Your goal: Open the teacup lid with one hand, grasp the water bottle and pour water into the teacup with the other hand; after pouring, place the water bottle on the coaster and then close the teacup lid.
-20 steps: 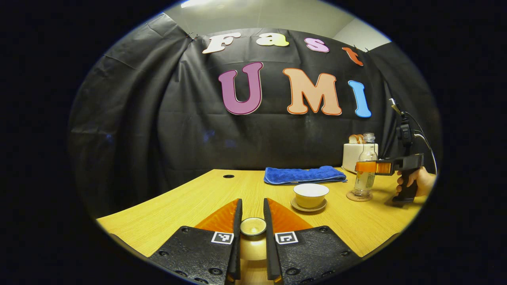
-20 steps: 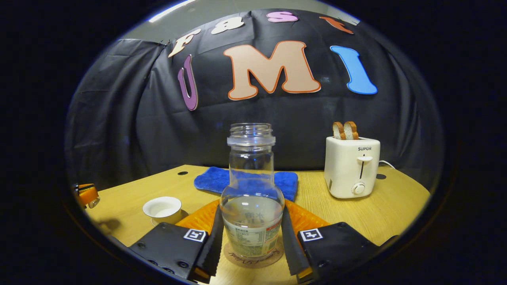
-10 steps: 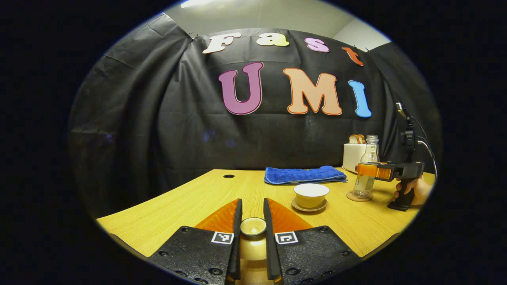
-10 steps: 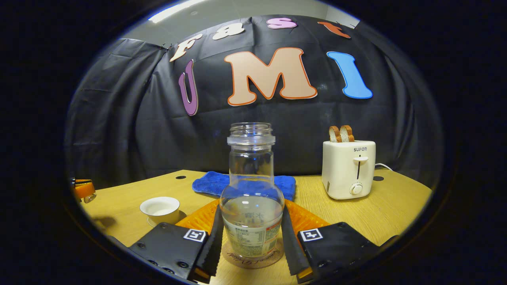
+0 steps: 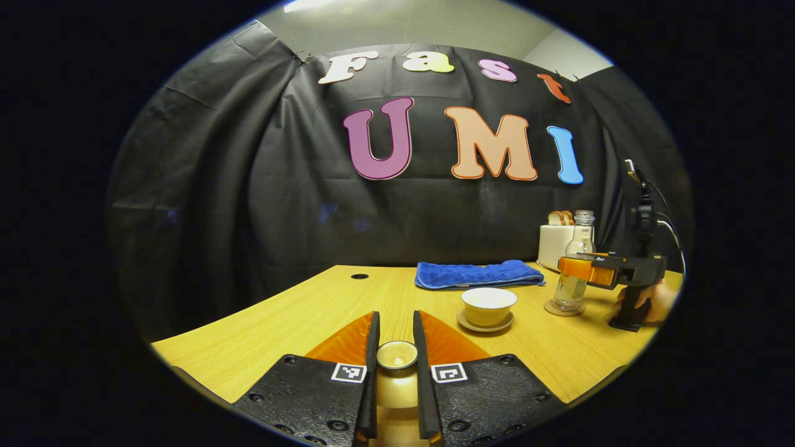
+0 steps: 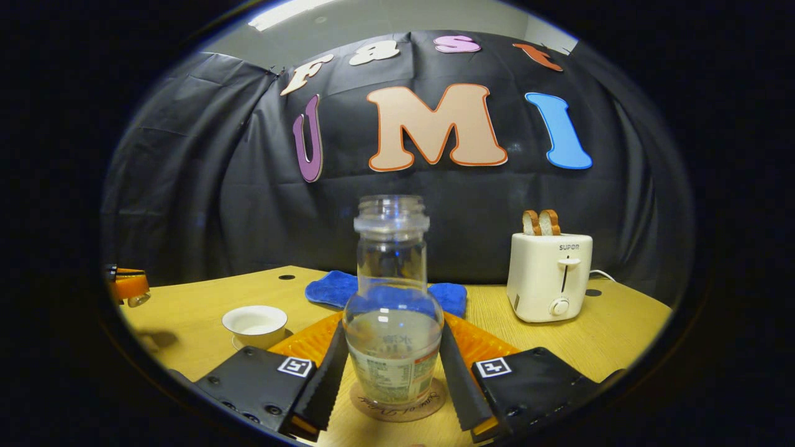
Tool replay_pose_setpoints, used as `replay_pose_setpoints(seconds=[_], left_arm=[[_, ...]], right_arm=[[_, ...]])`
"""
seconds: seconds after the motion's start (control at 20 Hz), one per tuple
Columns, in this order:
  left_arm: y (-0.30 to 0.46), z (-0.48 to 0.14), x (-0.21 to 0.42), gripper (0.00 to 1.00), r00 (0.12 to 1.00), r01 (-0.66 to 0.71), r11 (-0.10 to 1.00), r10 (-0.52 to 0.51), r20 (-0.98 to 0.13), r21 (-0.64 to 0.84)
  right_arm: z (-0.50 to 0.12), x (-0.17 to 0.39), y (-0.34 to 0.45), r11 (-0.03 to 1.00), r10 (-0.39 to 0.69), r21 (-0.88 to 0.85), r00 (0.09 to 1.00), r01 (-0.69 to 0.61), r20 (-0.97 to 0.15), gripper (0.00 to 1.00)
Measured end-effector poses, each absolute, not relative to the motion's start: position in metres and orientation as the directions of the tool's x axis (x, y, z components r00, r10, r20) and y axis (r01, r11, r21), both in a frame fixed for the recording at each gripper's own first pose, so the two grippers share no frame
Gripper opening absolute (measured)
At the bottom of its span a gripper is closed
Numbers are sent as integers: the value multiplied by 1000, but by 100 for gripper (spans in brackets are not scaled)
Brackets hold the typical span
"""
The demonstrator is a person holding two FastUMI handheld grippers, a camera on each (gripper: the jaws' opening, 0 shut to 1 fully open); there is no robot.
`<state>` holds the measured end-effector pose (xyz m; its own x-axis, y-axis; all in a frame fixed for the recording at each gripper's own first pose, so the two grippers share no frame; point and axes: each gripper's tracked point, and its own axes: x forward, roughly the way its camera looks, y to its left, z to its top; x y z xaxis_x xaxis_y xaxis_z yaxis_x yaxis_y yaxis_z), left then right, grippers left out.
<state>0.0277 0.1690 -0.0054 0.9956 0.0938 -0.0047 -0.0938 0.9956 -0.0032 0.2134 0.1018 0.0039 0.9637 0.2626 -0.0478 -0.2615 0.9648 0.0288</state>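
Yellow wood table (image 5: 298, 323) runs back to a black cloth wall. From the left gripper view, the left gripper (image 5: 395, 347) pinches the lid (image 5: 397, 355) by its knob, held aside so the teacup (image 5: 489, 305) stays uncovered; the bottle (image 5: 575, 261) stands beyond.

From the right gripper view, the right gripper (image 6: 391, 360) has its fingers flanking the bottle (image 6: 392, 323), which sits on the coaster (image 6: 397, 406); I cannot tell if they press it. Pouring looks done; capping the teacup (image 6: 254, 324) remains.
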Motion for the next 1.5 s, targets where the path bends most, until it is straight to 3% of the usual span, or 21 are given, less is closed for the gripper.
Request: replay_pose_setpoints(seconds=[0.05,0.1,0.35,0.4,0.75,0.95,1.0,1.05,1.5], left_arm=[[169,-5,28,23,996,-94,996,94,-4,-4],[169,-5,28,23,996,-94,996,94,-4,-4],[169,-5,28,23,995,-96,995,96,-4,-4],[169,-5,28,23,995,-96,995,96,-4,-4],[170,-5,28,23,995,-96,995,96,-3,-3],[170,-6,28,23,996,-94,996,94,-2,-4],[170,-5,28,23,996,-94,996,94,-2,-4],[170,-6,28,23,995,-95,995,95,-2,-4],[168,-9,33,23,996,-93,996,93,-6,-5]], right_arm=[[4,216,101,966,258,30,965,-257,-47,80],[2,218,101,967,256,25,966,-255,-46,86],[6,214,100,967,253,30,967,-252,-41,97],[6,212,101,968,252,30,967,-251,-39,90],[7,207,99,970,242,28,970,-241,-35,88],[8,200,97,972,235,27,971,-234,-34,91],[8,197,96,972,234,26,972,-233,-33,97],[8,195,95,972,233,26,972,-232,-33,91],[11,153,78,969,248,26,968,-247,-27,91]])
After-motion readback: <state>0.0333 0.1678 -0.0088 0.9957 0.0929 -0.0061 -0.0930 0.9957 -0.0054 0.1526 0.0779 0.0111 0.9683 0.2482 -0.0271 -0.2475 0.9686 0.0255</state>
